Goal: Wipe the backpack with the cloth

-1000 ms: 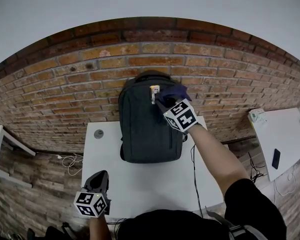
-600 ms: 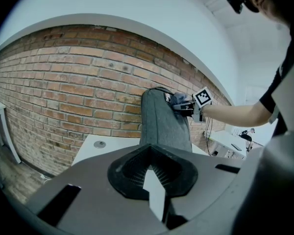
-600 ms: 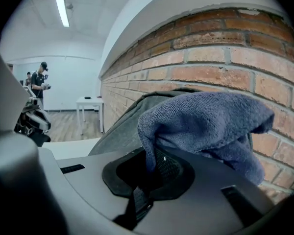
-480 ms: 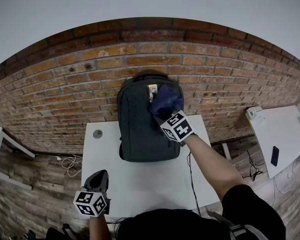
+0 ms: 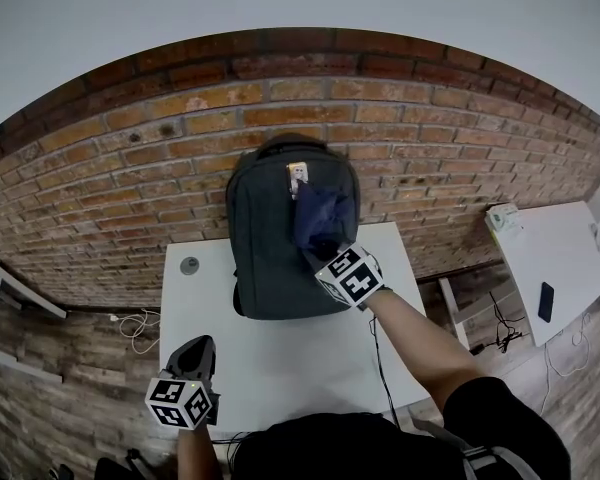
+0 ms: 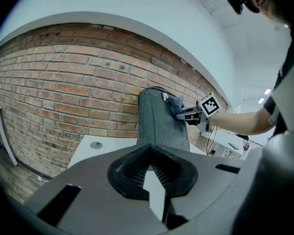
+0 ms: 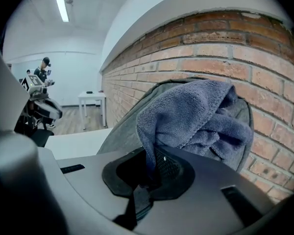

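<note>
Backpack (image 5: 275, 253): dark grey woven fabric with a rounded top and a carry handle. It stands upright at the worktop's (image 5: 280, 363) far edge, about mid-width, with its back against the brick wall (image 5: 130, 168). There's a small pale tag (image 5: 297, 176) near the top of the front panel; the print is too small to read.

Cloth (image 5: 322, 216): blue-grey terry pile, soft and bunched into folds. It's pressed on the upper right part of the backpack's front, just below the tag.

Right gripper (image 5: 318, 255): jaws clamped on a bottom fold of the cloth, and the rest of the cloth spills up over the fabric. The marker cube behind the jaws shows black-and-white squares.

Left gripper (image 5: 199, 351): low over the worktop's near left corner, well apart from the backpack. Jaws together, ribbed black pads meeting, nothing between them.

Worktop: smooth, white, rectangular. A round grey cap (image 5: 189, 265) is set in it near the far left corner, just left of the backpack's base.

Off to the right there's a second white table (image 5: 555, 258) with a dark flat phone (image 5: 546, 301) on it. A pale cable (image 5: 132, 320) lies coiled on the floor at the left.
</note>
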A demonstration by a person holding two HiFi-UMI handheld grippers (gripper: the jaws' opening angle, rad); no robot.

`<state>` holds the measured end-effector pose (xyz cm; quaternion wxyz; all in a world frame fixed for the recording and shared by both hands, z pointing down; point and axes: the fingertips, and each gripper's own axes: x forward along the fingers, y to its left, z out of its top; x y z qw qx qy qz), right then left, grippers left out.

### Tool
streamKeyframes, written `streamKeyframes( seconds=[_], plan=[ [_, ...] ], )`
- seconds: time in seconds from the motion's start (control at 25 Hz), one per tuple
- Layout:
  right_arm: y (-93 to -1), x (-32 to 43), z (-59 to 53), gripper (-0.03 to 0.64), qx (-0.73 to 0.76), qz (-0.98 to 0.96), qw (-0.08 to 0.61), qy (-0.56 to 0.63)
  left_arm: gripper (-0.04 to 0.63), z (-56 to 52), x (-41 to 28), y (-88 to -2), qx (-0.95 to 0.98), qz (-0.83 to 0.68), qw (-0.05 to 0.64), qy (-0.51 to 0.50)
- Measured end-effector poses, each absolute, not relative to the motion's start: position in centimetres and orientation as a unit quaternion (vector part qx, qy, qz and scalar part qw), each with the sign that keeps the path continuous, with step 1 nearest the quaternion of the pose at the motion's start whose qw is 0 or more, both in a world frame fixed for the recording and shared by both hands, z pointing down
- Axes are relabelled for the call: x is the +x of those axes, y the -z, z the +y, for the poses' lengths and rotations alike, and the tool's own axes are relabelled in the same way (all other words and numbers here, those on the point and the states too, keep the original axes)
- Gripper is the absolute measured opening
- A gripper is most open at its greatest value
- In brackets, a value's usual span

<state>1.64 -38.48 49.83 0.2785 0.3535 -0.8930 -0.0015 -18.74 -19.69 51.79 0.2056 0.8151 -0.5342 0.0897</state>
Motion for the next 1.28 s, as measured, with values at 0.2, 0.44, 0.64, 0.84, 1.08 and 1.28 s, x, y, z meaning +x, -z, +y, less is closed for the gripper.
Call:
streamKeyframes(
  seconds=[0.2,0.44,0.64,0.84,1.08,1.28],
  plan=[
    [-51.4,2.2,-36.3,0.02,0.355,-0.892,0.28,-0.009,-0.005,-20.0,-18.2,-51.4,0.821,-0.526,0.205,-0.078],
    [-53.0,2.9,-34.2,0.02,0.362,-0.889,0.279,-0.036,-0.005,-20.1,-17.4,-51.5,0.828,-0.515,0.209,-0.08],
    [-54.8,3.5,-32.4,0.02,0.365,-0.886,0.279,-0.059,-0.005,-20.0,-17.1,-51.8,0.829,-0.51,0.212,-0.084],
    [-57.2,4.2,-30.8,0.02,0.365,-0.881,0.288,-0.088,-0.005,-20.0,-16.8,-52.1,0.83,-0.508,0.213,-0.085],
    [-60.4,5.6,-29.7,0.02,0.377,-0.867,0.301,-0.127,-0.005,-20.1,-16.2,-52.4,0.833,-0.501,0.216,-0.092],
    [-62.8,7.7,-29.4,0.02,0.388,-0.853,0.314,-0.152,-0.005,-20.3,-15.7,-52.1,0.836,-0.496,0.213,-0.097]
  ],
)
